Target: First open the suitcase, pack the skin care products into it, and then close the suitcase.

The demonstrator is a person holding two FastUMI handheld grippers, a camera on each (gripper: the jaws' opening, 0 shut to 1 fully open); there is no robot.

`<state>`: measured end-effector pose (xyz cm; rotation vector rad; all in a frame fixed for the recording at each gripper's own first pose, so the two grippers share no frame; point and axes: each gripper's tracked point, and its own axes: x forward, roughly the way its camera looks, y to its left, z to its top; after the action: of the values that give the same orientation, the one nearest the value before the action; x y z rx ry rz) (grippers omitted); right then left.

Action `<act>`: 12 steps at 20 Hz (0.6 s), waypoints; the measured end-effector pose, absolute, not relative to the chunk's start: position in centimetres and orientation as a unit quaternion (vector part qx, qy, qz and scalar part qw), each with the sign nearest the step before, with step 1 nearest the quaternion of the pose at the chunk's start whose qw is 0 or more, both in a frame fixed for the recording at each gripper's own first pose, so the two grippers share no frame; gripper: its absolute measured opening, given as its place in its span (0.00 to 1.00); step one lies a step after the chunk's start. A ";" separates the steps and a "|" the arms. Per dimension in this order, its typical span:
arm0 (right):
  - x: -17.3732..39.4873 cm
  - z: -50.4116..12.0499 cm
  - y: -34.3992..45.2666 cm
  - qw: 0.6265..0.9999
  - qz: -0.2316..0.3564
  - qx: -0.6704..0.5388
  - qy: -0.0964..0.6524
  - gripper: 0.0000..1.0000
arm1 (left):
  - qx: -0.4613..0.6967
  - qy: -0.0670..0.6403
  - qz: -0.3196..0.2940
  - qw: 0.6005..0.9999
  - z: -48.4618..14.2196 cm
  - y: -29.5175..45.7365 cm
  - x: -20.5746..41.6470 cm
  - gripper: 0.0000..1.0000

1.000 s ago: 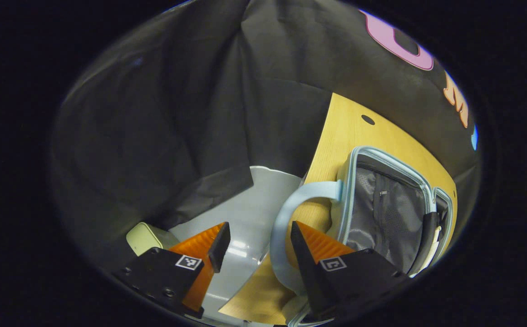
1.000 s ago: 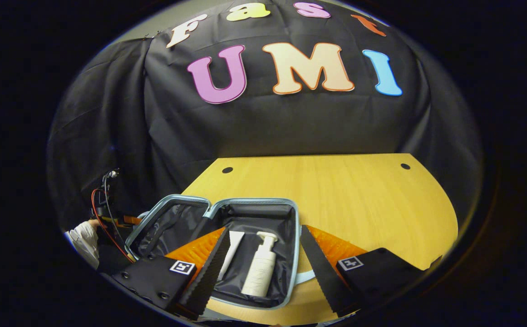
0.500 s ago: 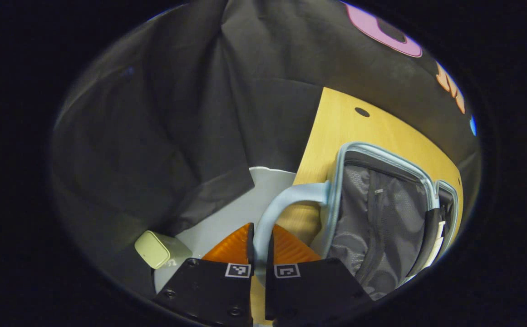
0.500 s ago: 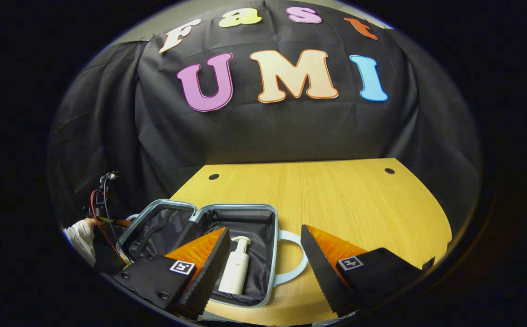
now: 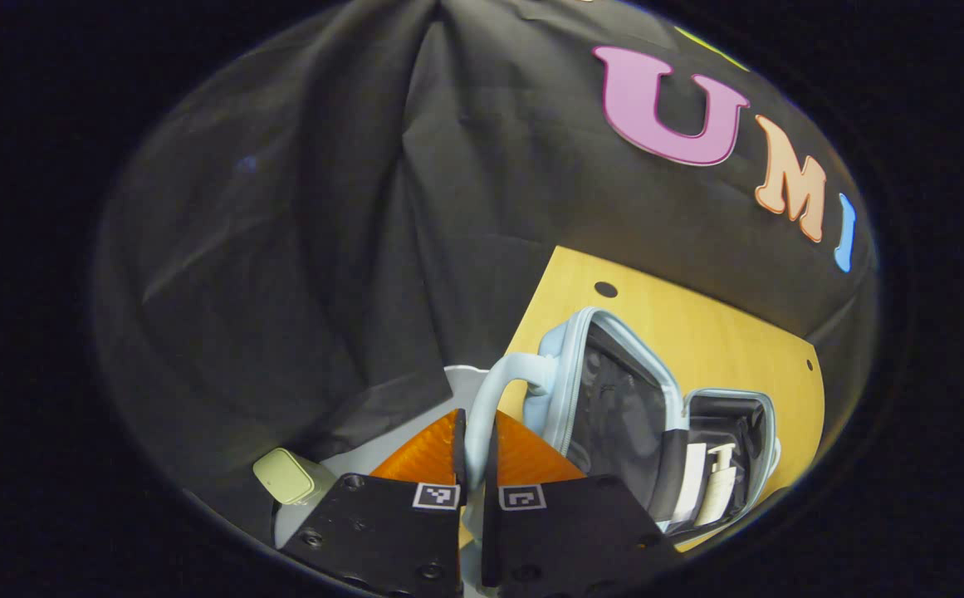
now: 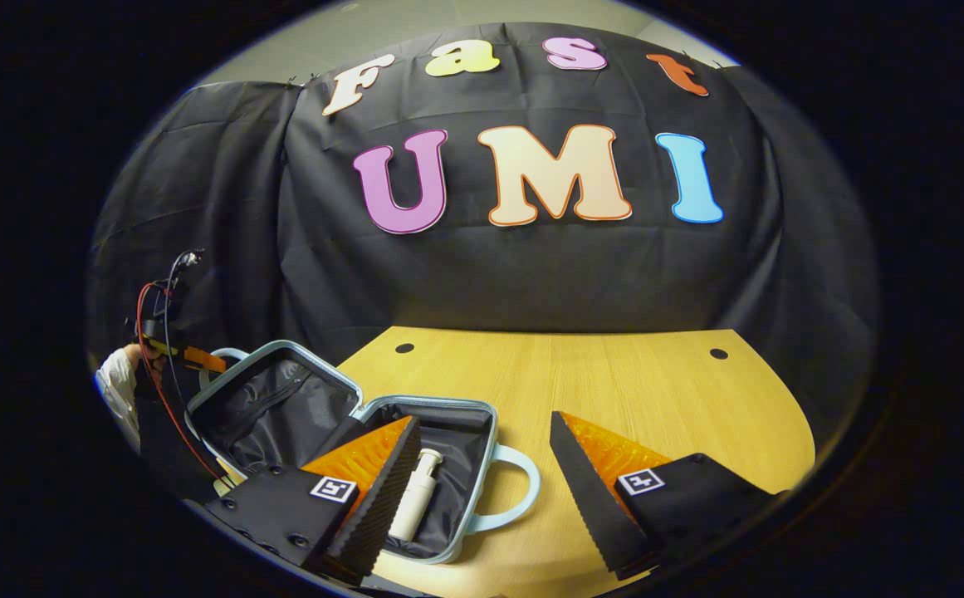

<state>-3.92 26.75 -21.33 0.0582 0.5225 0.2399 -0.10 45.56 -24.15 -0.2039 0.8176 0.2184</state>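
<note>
The light-blue suitcase point(image 6: 447, 404) lies open on the wooden table point(image 6: 631, 390). Its lid point(image 5: 569, 374) is raised and tilted, dark lining showing. My left gripper point(image 5: 475, 448) is shut on the lid's looped handle point(image 5: 502, 374). In the base, a white pump bottle point(image 5: 721, 490) lies beside a white tube point(image 5: 691, 490). My right gripper point(image 6: 482, 417) hangs open above the base's near side, touching nothing. Between its fingers I see the pump bottle point(image 6: 415, 497) and the base's own handle point(image 6: 519, 490). In the right gripper view, the left gripper point(image 6: 173, 353) and a hand point(image 6: 114, 384) sit at the lid's far-left edge.
A pale green box point(image 5: 285, 476) rests on the grey floor point(image 5: 340, 453) left of the table. The black cloth wall hangs close behind the table. Bare tabletop point(image 6: 664, 415) lies right of the suitcase, with two small round holes near its back edge.
My left gripper closed on the lid's handle and lifted it, swinging the lid up from flat to tilted. The right gripper stayed open and drew back a little from the case.
</note>
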 end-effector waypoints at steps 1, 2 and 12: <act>-4.0 -20.9 26.0 0.959 0.120 0.030 0.254 0.98 | -0.090 0.387 0.101 0.912 -22.7 44.7 -0.1 0.03; -4.0 -20.5 25.3 0.960 0.120 0.031 0.250 0.98 | -0.083 0.381 0.097 0.916 -21.6 43.9 0.0 0.02; -4.8 -19.6 18.9 0.963 0.110 0.046 0.240 0.98 | -0.050 0.315 0.027 0.947 -13.0 31.7 2.0 0.02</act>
<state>-4.84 18.91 -19.56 0.0935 0.4869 0.2233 1.96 31.69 -12.96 -0.1020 0.6421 0.0559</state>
